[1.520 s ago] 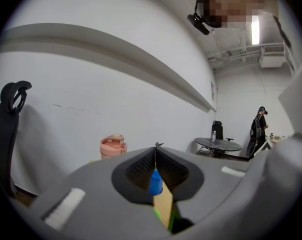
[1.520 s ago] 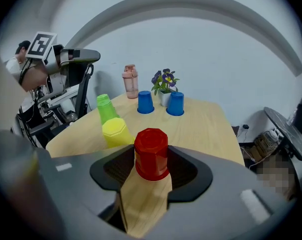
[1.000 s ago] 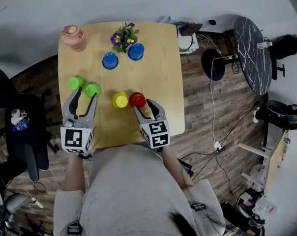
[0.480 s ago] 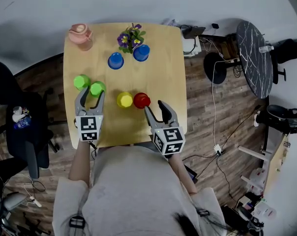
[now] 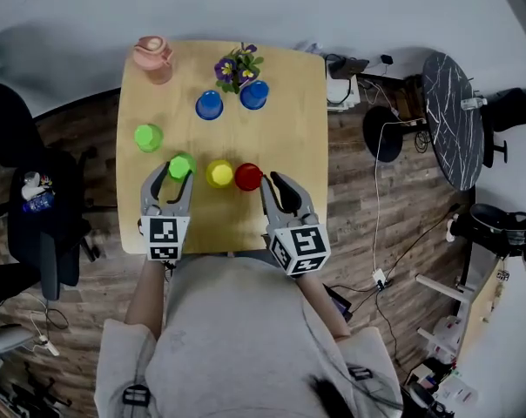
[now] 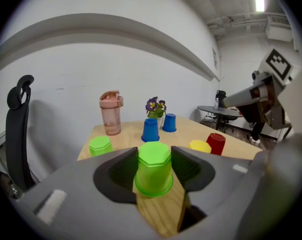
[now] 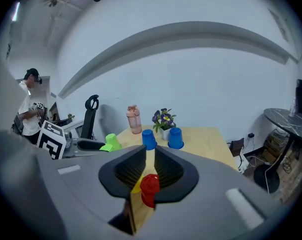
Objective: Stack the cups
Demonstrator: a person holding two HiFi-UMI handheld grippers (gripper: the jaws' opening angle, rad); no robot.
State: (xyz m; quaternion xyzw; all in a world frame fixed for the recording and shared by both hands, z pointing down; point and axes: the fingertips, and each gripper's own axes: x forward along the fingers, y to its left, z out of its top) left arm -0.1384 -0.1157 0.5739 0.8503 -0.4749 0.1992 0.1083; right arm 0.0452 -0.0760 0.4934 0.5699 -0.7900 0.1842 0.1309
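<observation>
Upside-down cups stand on the wooden table (image 5: pixel 280 138). My left gripper (image 5: pixel 170 176) is shut on a green cup (image 5: pixel 181 165) (image 6: pixel 153 171). Its jaws have just been closing, and both pads touch the cup's sides. A second green cup (image 5: pixel 148 137) stands apart, further back and to the left. The yellow cup (image 5: pixel 219 173) and the red cup (image 5: pixel 248 176) stand side by side in the middle. My right gripper (image 5: pixel 273 183) (image 7: pixel 150 156) hangs raised to the right of the red cup (image 7: pixel 150 186). Its jaws have just been closing to a narrow gap with nothing between them.
Two blue cups (image 5: pixel 209 104) (image 5: pixel 254 94) stand at the back beside a flower pot (image 5: pixel 238 66). A pink bottle (image 5: pixel 153 57) occupies the back left corner. An office chair (image 5: pixel 45 233) is left of the table, and a round dark table (image 5: pixel 455 103) is to the right.
The left gripper slid forward round the green cup, which now sits further from its twin and nearer me. The right gripper backed off the red cup, and its jaws narrowed.
</observation>
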